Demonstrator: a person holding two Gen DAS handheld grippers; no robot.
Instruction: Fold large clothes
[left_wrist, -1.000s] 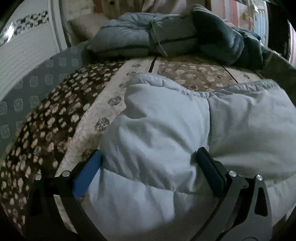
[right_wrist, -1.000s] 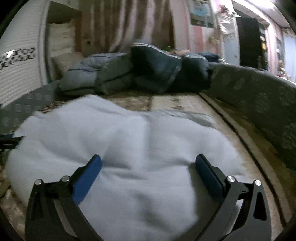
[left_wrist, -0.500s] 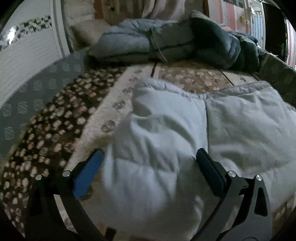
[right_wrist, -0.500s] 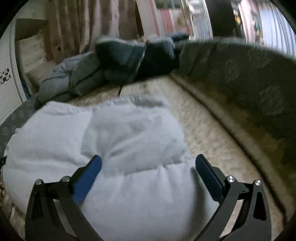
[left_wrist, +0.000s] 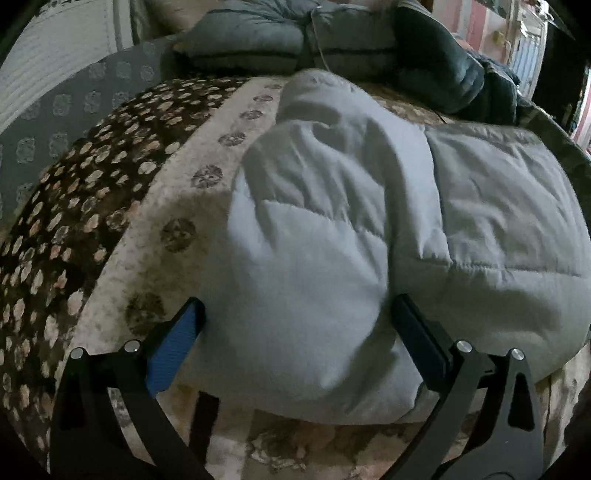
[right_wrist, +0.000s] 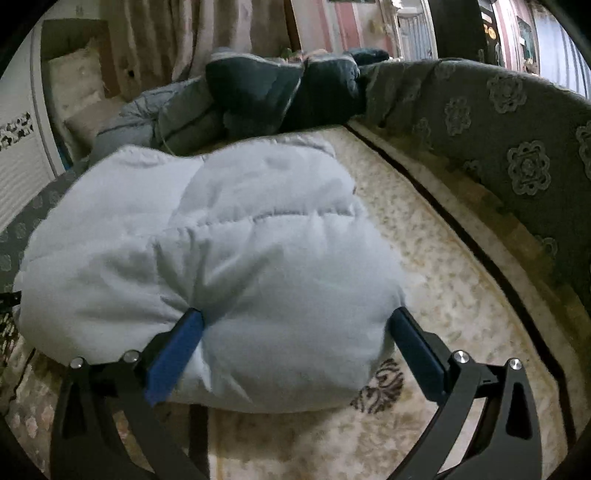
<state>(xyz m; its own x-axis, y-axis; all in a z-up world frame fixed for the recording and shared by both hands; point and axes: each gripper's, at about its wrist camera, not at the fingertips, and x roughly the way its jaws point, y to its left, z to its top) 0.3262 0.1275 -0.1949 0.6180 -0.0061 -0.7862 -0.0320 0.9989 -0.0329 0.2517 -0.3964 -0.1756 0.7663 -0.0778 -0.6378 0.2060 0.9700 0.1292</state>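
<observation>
The left gripper (left_wrist: 295, 325) stands spread wide, its fingers (left_wrist: 173, 350) straddling the near-left lobe of the pale blue padded jacket (left_wrist: 369, 221) on the patterned bed (left_wrist: 147, 221). The right gripper (right_wrist: 295, 332) is likewise released, fingers (right_wrist: 173, 354) bracketing the jacket's near-right end, near the bed's front edge.

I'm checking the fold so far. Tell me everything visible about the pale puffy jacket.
The pale puffy jacket is light blue-grey, quilted with stitched seams and looks padded. It lies bundled on the patterned bed cover, one layer folded over another. The left gripper and right gripper each straddle its near edge, jaws wide apart, pressing into the padding.
</observation>
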